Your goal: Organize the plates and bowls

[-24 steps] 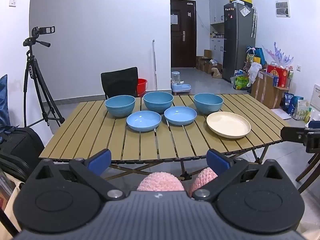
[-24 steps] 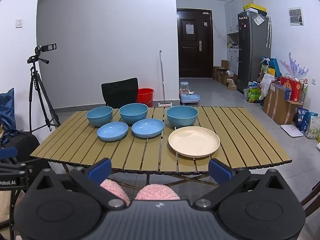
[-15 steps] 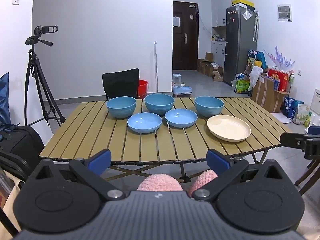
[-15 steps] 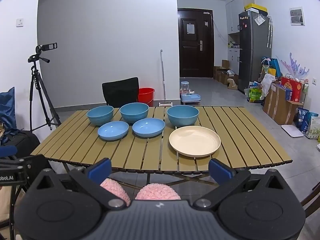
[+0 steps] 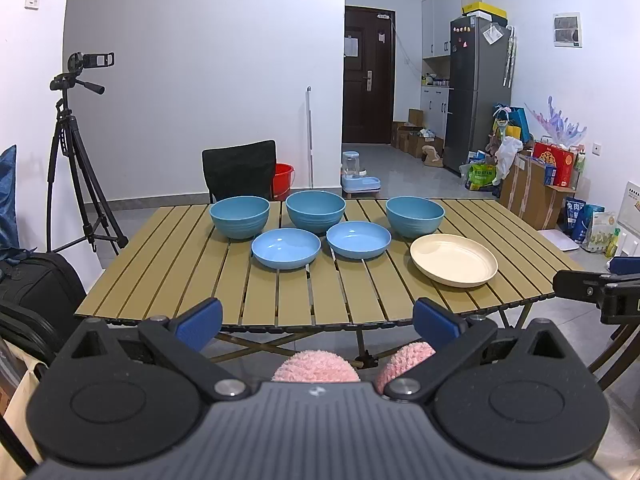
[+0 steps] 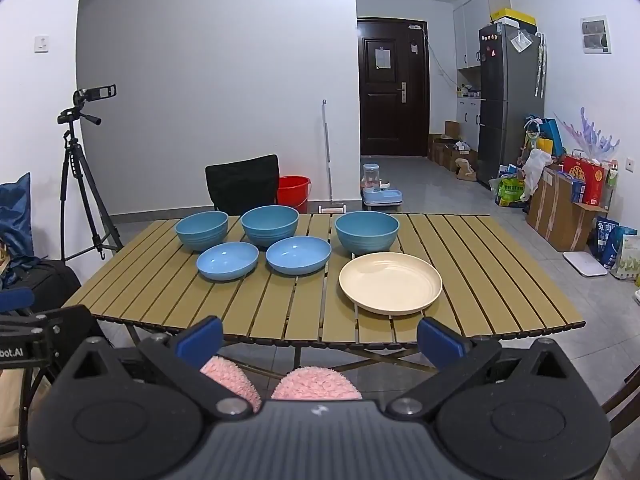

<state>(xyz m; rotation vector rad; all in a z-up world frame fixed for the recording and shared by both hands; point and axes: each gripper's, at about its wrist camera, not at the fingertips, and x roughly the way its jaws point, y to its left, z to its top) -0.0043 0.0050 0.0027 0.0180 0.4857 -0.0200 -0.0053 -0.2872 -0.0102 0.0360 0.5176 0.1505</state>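
– Anything picked up yet?

– No. The left gripper (image 5: 316,318) and right gripper (image 6: 320,336) both gape wide, empty, short of the worktop (image 6: 460,300).

– And the dishes?

– All ahead, across the near edge: three deep bowls (image 6: 270,224) at the back, two shallow bowls (image 6: 298,254) in front, the cream plate (image 6: 390,282) alone to the right.

– So who goes first?

– I'd guess the right gripper; the plate lies nearest it, almost straight ahead.
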